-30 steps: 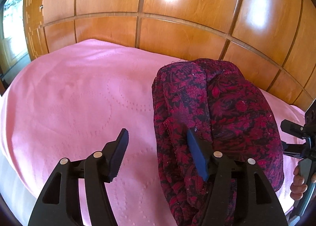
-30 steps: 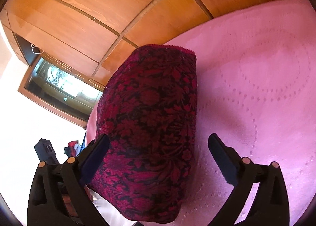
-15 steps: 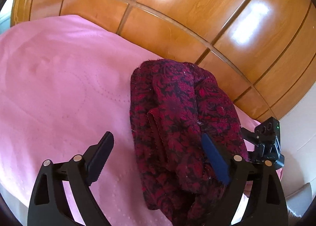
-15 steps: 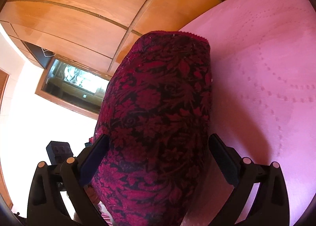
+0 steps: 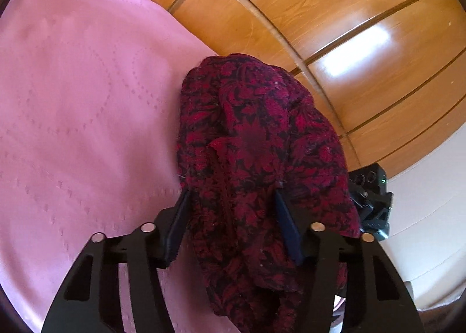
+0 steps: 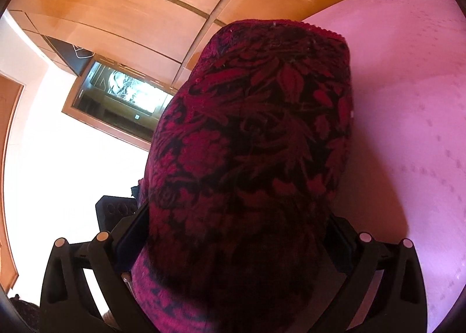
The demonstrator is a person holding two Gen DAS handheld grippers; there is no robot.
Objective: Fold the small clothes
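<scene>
Fingers [image 5: 230,216] of our left gripper have just been closing around the red floral garment [image 5: 256,164] on the pink bed [image 5: 81,105]; right fingers [image 6: 233,242] flank it, contact unclear. We risk bunching: thick layers may slip.

A pink bedspread [image 5: 81,105] of soft cloth, stitched with dotted curving lines, covers the bed and fills most of the left wrist view. Behind it stands a glossy orange-brown wooden wardrobe front [image 5: 335,18], split into panels by dark grooves and catching bright glare. In the right wrist view, a wood-framed glass pane [image 6: 119,100] sits in a white wall [image 6: 58,164] beside the panels.
</scene>
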